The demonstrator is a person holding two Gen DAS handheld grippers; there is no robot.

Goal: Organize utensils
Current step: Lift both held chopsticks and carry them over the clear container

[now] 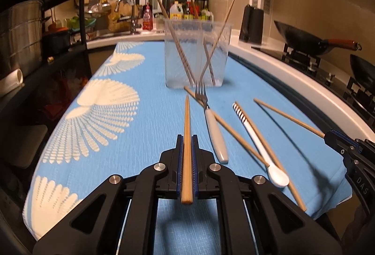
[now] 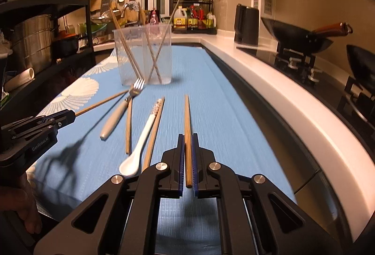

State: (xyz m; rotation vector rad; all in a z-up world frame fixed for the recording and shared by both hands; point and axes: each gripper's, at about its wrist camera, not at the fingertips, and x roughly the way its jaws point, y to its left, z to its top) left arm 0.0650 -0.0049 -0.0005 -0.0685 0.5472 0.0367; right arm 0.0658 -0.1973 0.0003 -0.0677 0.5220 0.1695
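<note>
Left gripper [image 1: 187, 144] and right gripper [image 2: 187, 144] each clamp one wooden chopstick [image 1: 186, 128] near its butt, tips ahead toward the clear cup [image 1: 196, 53]; light, stiff, smooth, liable to pivot.

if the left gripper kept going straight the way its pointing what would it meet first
Probably the clear cup of chopsticks; the left gripper and its held chopstick aim there, though angled downward, so the cloth might come first.
</note>
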